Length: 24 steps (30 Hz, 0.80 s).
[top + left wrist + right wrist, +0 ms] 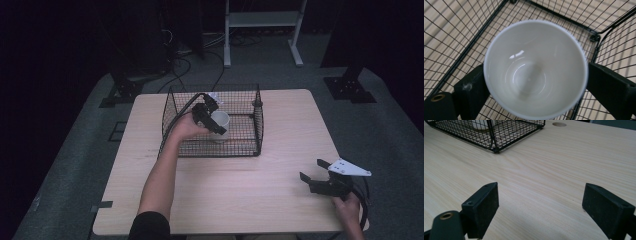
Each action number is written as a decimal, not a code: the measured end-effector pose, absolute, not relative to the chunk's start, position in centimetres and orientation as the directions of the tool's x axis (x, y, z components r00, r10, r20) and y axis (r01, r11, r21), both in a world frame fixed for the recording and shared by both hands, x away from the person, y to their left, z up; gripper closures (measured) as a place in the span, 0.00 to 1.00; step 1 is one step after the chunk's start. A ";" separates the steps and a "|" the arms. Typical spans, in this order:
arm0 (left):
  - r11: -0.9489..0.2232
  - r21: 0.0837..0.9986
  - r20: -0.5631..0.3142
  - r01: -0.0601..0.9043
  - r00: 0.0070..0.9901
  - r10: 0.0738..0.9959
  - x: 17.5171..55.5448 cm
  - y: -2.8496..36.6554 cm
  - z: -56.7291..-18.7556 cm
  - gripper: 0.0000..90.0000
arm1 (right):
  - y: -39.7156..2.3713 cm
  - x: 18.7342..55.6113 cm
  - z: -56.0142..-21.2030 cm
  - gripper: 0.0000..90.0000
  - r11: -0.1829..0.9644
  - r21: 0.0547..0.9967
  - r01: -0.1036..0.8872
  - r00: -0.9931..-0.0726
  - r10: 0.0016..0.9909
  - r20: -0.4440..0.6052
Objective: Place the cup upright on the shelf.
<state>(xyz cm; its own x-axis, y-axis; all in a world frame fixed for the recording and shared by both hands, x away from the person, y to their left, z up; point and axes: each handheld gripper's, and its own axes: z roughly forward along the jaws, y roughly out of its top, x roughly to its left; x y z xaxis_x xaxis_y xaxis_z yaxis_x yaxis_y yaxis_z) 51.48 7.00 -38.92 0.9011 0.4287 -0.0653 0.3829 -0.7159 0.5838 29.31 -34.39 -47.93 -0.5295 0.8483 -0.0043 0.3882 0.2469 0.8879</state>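
White cup [534, 72] between left tool [534, 100] jaws

A pale wooden counter [240, 195] is sitting in the middle of a dark room, its grain running across. A round cable hole [559, 124] is showing in its top at about 1 o'clock in the right gripper view. Grey carpet floor [380, 135] is lying around it. At 12 o'clock beyond the counter, a white metal stand [263, 20] is standing, with black cables [182, 62] trailing over the floor at 11 o'clock.
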 end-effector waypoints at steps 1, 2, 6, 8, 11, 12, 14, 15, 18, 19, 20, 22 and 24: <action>-0.713 0.587 -0.064 0.383 0.900 0.430 51.4 7.1 -38.8 0.09 | -34.4 29.3 -47.9 0.15 0.247 0.888 0.388 -0.530 0.848 -0.005; -0.714 0.589 -0.056 0.379 0.900 0.432 51.3 7.2 -38.6 0.09 | -34.4 29.3 -47.9 0.15 0.247 0.888 0.389 -0.530 0.848 -0.004; -0.705 0.600 -0.048 0.379 0.897 0.440 51.0 7.5 -38.0 0.09 | -34.4 29.3 -47.9 0.15 0.245 0.888 0.388 -0.530 0.848 -0.002; -0.700 0.610 -0.034 0.372 0.894 0.446 50.8 7.6 -37.6 0.08 | -34.4 29.3 -47.9 0.15 0.245 0.889 0.387 -0.531 0.848 -0.003; -0.694 0.618 -0.017 0.371 0.888 0.459 50.8 7.8 -37.3 0.08 | -34.4 29.3 -47.9 0.15 0.245 0.889 0.387 -0.531 0.848 -0.002; -0.689 0.622 -0.019 0.371 0.887 0.461 50.8 7.9 -37.2 0.08 | -34.4 29.3 -47.9 0.15 0.244 0.888 0.388 -0.533 0.846 0.000; -0.684 0.627 -0.013 0.372 0.883 0.469 50.7 8.1 -36.9 0.08 | -34.4 29.3 -47.9 0.15 0.246 0.888 0.388 -0.533 0.846 -0.001; -0.681 0.631 -0.012 0.371 0.883 0.470 50.6 8.2 -36.7 0.08 | -34.4 29.3 -47.9 0.15 0.246 0.888 0.388 -0.534 0.846 -0.001; -0.673 0.648 0.005 0.358 0.881 0.473 50.2 8.4 -36.1 0.08 | -34.4 29.3 -47.9 0.15 0.246 0.888 0.388 -0.534 0.846 -0.001; -0.671 0.654 0.018 0.348 0.880 0.474 50.0 8.5 -35.8 0.08 | -34.4 29.3 -47.9 0.15 0.245 0.888 0.388 -0.533 0.846 0.000; -0.664 0.664 0.027 0.344 0.877 0.481 49.9 8.7 -35.6 0.08 | -34.4 29.3 -47.9 0.15 0.244 0.888 0.389 -0.533 0.846 0.001; -0.641 0.685 0.010 0.346 0.875 0.483 49.6 9.0 -35.2 0.08 | -34.4 29.3 -47.9 0.15 0.245 0.888 0.388 -0.533 0.846 0.000; -0.643 0.688 0.025 0.338 0.873 0.486 49.2 9.3 -35.0 0.08 | -34.4 29.3 -47.9 0.15 0.245 0.888 0.388 -0.533 0.846 0.000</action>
<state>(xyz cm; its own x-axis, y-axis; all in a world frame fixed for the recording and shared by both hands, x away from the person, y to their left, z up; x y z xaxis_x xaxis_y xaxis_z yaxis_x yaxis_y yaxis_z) 49.21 9.29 -35.00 0.8735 0.4862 0.0252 0.3378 -0.6425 0.6878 29.29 -34.41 -47.93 -0.5328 0.8462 -0.0004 0.3885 0.2450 0.8883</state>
